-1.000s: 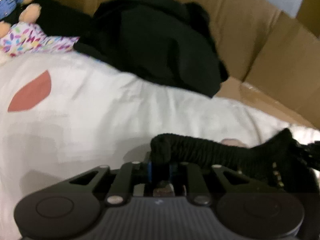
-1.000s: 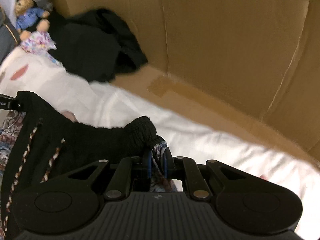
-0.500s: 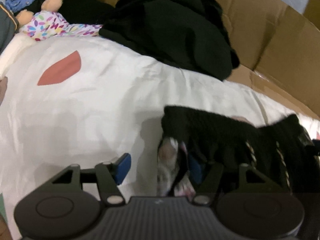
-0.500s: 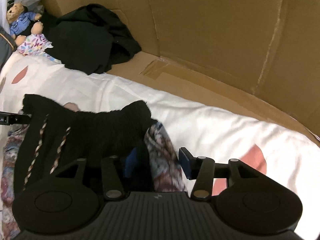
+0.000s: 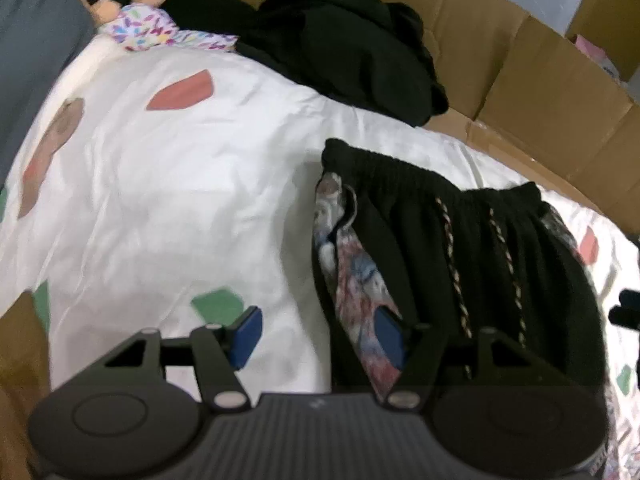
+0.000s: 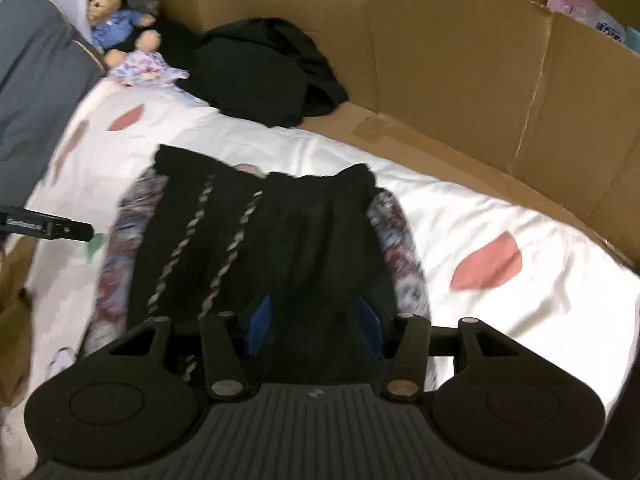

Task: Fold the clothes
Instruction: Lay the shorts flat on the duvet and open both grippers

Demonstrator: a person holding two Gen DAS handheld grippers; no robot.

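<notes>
**Black drawstring shorts lying on the bed, both grippers spread above them.**
We are viewing the shorts (image 5: pixel 460 248) lying flat on the white bedsheet (image 5: pixel 168 184), waistband toward the cardboard wall (image 6: pixel 460 60) and two braided drawstrings (image 6: pixel 224 248) running down the black front; patterned fabric is showing along both side edges. We are seeing the left gripper (image 5: pixel 318 338) standing spread over the shorts' left edge, pinching nothing, and the right gripper (image 6: pixel 314 320) likewise spread over the right half, its blue pads clear of the cloth. A heap of black clothing (image 5: pixel 352 52) and a teddy bear (image 6: pixel 114 20) are lying well apart, near the cardboard.
</notes>
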